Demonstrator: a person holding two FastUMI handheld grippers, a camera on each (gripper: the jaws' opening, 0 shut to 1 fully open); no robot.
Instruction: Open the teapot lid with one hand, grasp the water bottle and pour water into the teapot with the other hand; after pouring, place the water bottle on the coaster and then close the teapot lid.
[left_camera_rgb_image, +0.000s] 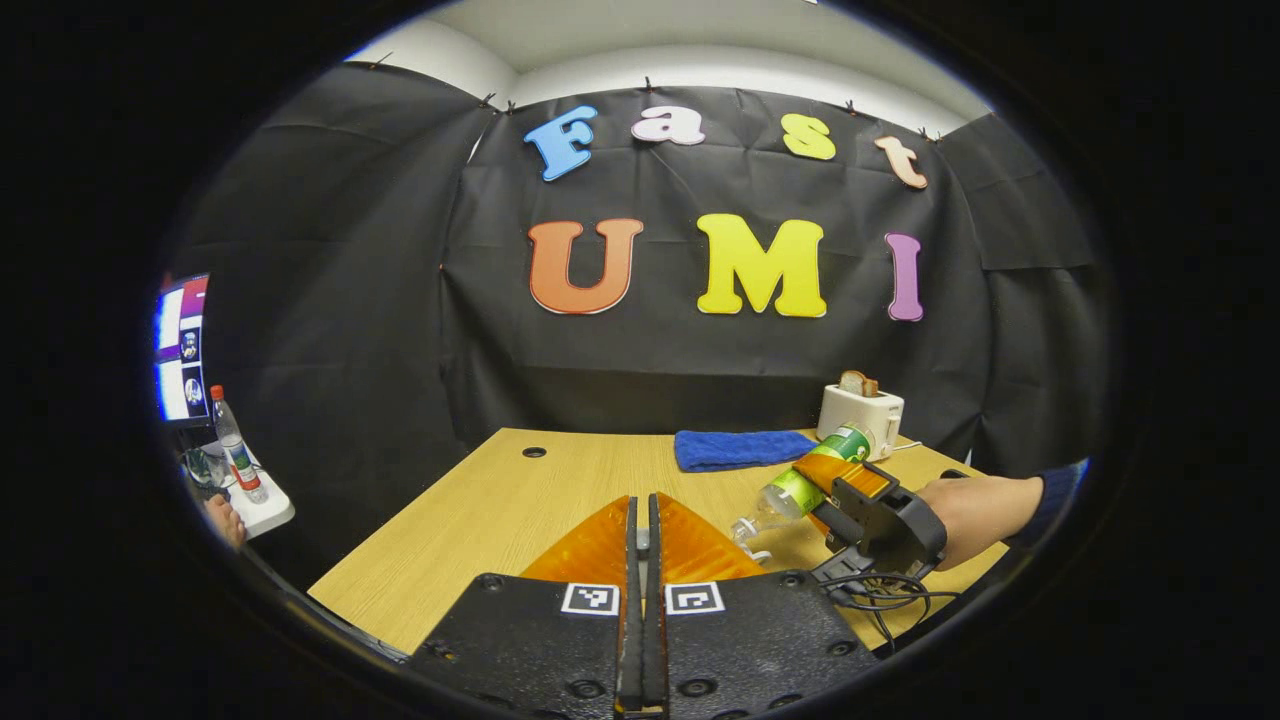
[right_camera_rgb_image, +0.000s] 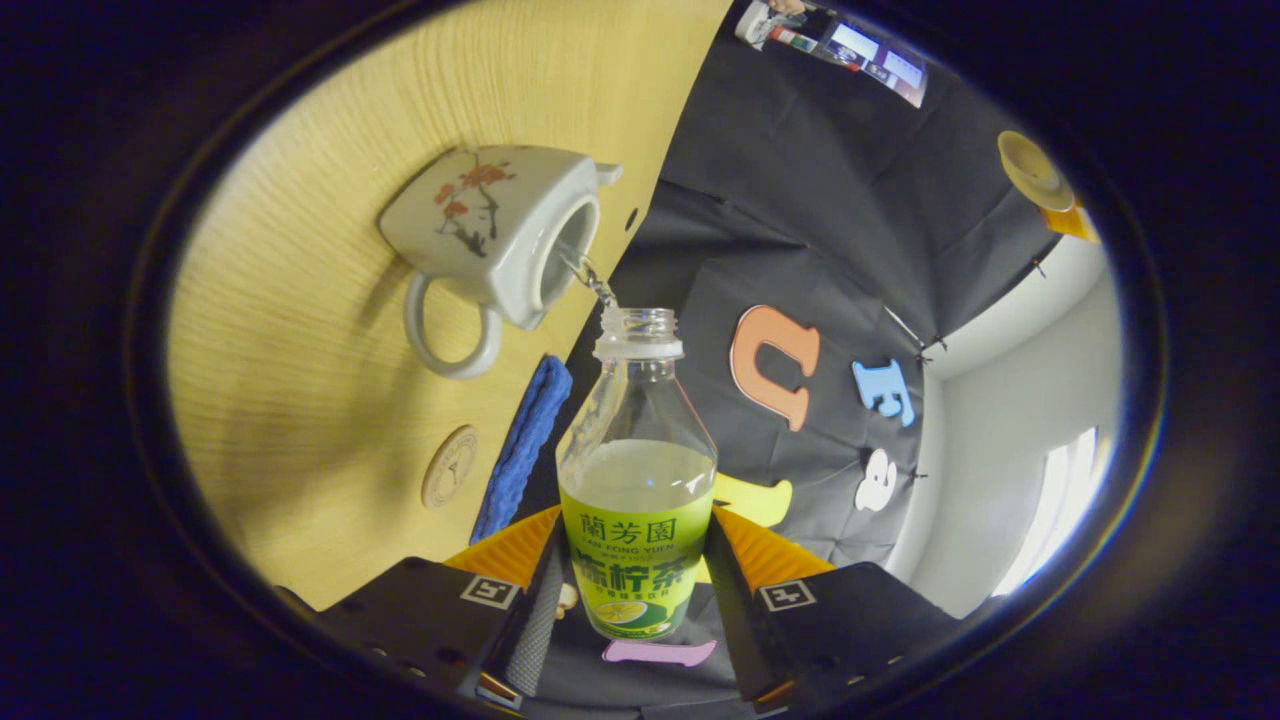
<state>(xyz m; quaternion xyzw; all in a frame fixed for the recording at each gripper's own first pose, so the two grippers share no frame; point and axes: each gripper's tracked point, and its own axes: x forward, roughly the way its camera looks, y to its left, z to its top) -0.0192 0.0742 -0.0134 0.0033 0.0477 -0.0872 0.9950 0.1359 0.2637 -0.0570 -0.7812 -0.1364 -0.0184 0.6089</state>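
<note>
A: Where was the teapot (right_camera_rgb_image: 490, 235)?
B: Upper left of the right gripper view, lid off, mouth open to the tipped water bottle (right_camera_rgb_image: 638, 470). A thin stream ran from the bottle's neck into it.
A: And the right gripper (right_camera_rgb_image: 632, 590)?
B: Both fingers clamped on the bottle's label, low enough to leave the neck free for pouring.
A: The left gripper (left_camera_rgb_image: 641, 560)?
B: Closed, at bottom centre of its own view; whether it pinched anything, I couldn't tell.
A: The coaster (right_camera_rgb_image: 449, 467)?
B: On the table (right_camera_rgb_image: 300, 350) beside the blue cloth (right_camera_rgb_image: 520, 445), bare, probably awaiting the bottle.
</note>
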